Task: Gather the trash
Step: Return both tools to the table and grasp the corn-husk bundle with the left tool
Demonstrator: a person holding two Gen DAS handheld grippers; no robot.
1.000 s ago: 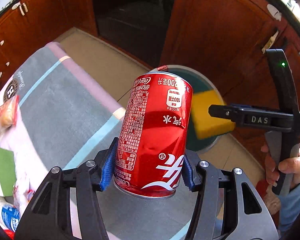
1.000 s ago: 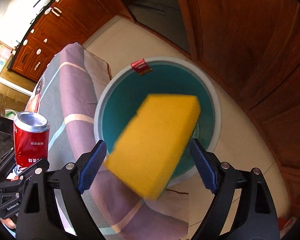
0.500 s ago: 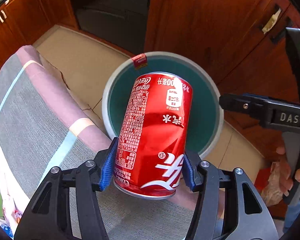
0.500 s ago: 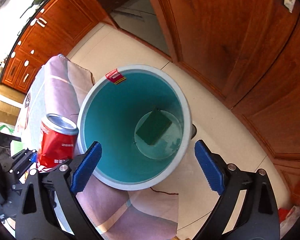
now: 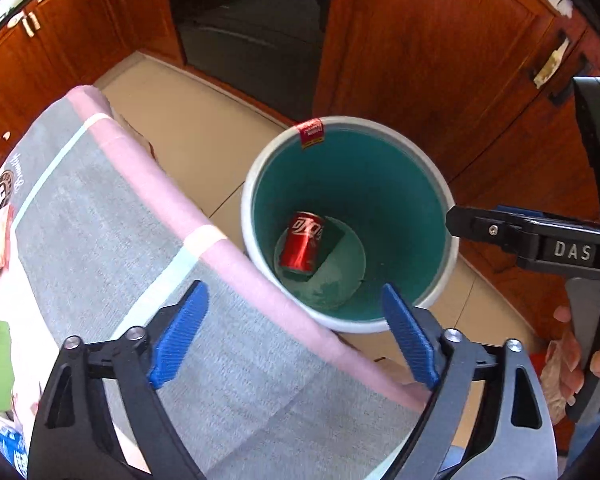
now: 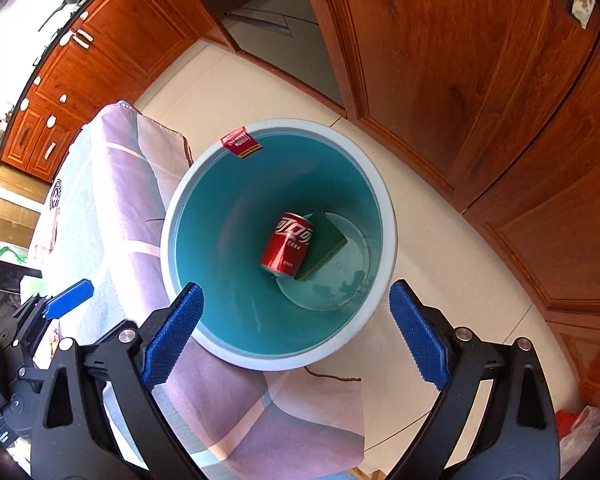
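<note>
Left wrist view: the left gripper [image 5: 294, 338] has just been opening, jaws now spread and empty; the red can [image 5: 302, 246], clamped between its fingers a moment ago, lies beyond them in the bin [image 5: 446, 196] beside the sponge [image 6: 324, 246]; right gripper [image 6: 294, 338] likewise released; more trash probably awaits.

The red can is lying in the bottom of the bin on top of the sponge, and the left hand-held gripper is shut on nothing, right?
Not quite. The left hand-held gripper is open, not shut; the left wrist view shows its blue pads wide apart with nothing between them. The rest holds: the red can lies at the bottom of the bin, partly on the sponge.
</note>
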